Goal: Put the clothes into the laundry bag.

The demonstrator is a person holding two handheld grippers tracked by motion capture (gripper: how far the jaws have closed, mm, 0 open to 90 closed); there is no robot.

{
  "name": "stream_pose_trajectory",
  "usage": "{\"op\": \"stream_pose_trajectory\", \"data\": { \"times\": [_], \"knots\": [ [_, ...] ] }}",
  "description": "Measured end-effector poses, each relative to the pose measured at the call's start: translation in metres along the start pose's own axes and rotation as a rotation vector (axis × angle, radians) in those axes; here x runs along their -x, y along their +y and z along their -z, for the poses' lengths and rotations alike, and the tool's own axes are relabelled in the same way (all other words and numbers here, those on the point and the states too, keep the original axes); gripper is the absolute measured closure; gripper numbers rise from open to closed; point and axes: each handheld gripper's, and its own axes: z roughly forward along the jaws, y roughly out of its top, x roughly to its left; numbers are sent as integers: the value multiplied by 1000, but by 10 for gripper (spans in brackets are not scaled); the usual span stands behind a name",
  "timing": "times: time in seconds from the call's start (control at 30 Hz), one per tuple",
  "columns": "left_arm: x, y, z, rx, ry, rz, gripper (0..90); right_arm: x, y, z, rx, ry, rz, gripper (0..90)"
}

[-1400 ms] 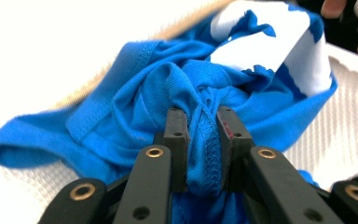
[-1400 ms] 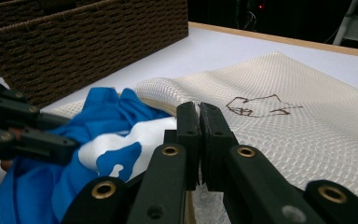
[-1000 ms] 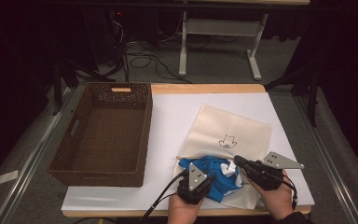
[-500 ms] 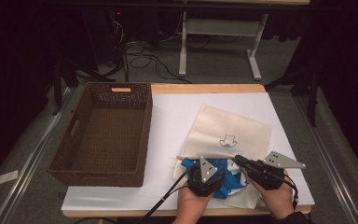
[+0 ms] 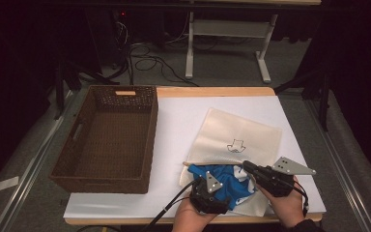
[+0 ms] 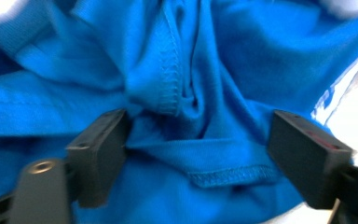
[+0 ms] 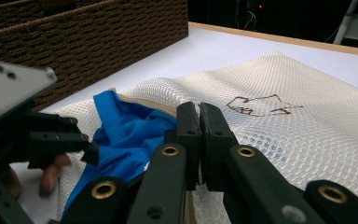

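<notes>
- Left gripper [image 5: 211, 189]: jaws wide apart, just been opening; blue cloth [image 6: 177, 84] bunched between them, pads off it.
- Right gripper [image 7: 199, 122]: jaws closed tight together over the mouth edge of the mesh bag [image 7: 279, 135]; pinch on the fabric not discernible.
- Cloth: at the near table [image 5: 174, 121] edge, partly inside the bag mouth, remainder spilling out.
- Bag [image 5: 241, 135]: cream, flat on the white table, small dark outline print [image 5: 235, 145]; no legible writing.
- Basket [image 5: 107, 140]: brown wicker, at far left, nothing inside; well apart from the bag.
</notes>
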Motion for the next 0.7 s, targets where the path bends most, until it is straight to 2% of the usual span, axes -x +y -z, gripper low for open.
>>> {"op": "stream_pose_trajectory", "data": {
  "times": [0.13,0.27,0.37,0.53,0.6,0.7],
  "knots": [
    [-1,1,1,8,-3,-10,560,1,-1,-1,-5,1,-4,888],
    [-1,2,0,18,-22,3,793,0,-1,-1,-5,3,1,888],
    [-2,2,3,72,-21,43,833,0,0,-2,-2,4,2,888],
    [-6,7,16,178,15,65,844,-1,0,-2,-1,4,7,888],
    [-7,10,17,200,29,76,844,-1,0,-2,0,4,7,888],
    [-6,16,10,198,42,74,842,0,1,-3,-3,5,-4,888]
  ]
}}
